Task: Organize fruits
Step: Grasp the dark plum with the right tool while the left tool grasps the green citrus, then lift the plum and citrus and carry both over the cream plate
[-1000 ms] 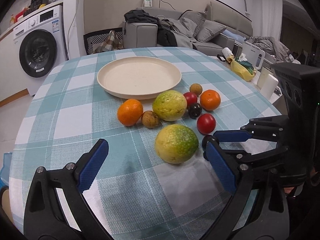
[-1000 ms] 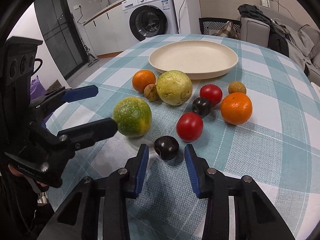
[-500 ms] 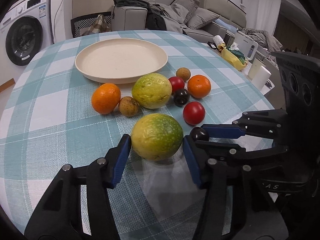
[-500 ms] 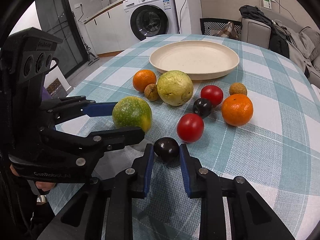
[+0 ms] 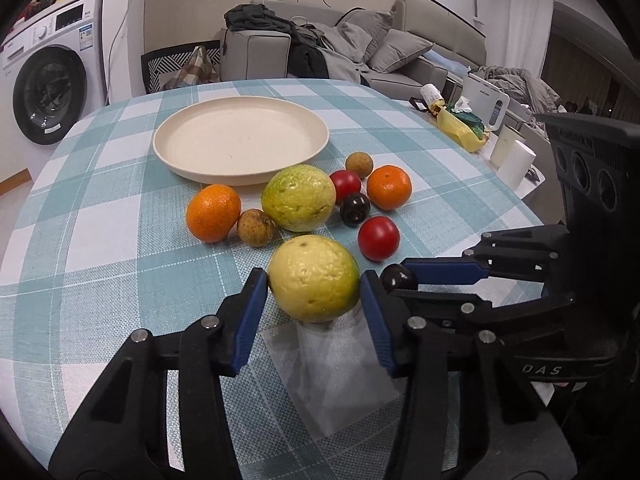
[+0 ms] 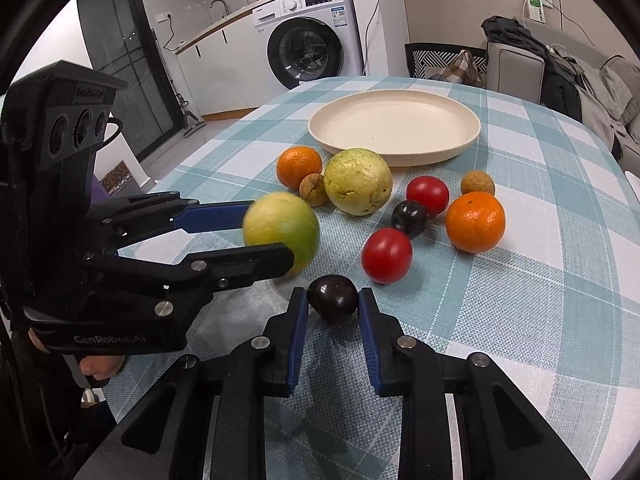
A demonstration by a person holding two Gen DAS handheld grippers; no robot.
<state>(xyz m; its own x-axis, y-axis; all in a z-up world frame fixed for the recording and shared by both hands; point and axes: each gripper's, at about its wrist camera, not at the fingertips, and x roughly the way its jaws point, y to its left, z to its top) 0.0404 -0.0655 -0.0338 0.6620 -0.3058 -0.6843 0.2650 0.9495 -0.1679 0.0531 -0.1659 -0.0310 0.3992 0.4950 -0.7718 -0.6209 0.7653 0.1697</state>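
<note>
My left gripper (image 5: 314, 304) is shut on a large yellow-green guava (image 5: 313, 277), lifted slightly off the table; it also shows blurred in the right wrist view (image 6: 282, 230). My right gripper (image 6: 333, 312) is shut on a small dark plum (image 6: 333, 298), also seen in the left wrist view (image 5: 398, 278). An empty cream plate (image 5: 240, 144) sits at the back of the table. Before it lie a second guava (image 5: 298, 197), two oranges (image 5: 213, 212) (image 5: 389, 187), two red tomatoes (image 5: 378, 238) (image 5: 345, 184), another dark plum (image 5: 355, 209) and two brown longans (image 5: 256, 227) (image 5: 359, 165).
The round table has a teal checked cloth (image 5: 100, 248). A clear plastic sheet (image 5: 336, 376) lies under the left gripper. A washing machine (image 5: 48, 68) stands at the left and a sofa (image 5: 340, 48) behind. Cups and a yellow bag (image 5: 460, 128) stand at the right.
My left gripper closed on the near guava and raised it slightly, turning its yellow side up. My right gripper closed on the dark plum.
</note>
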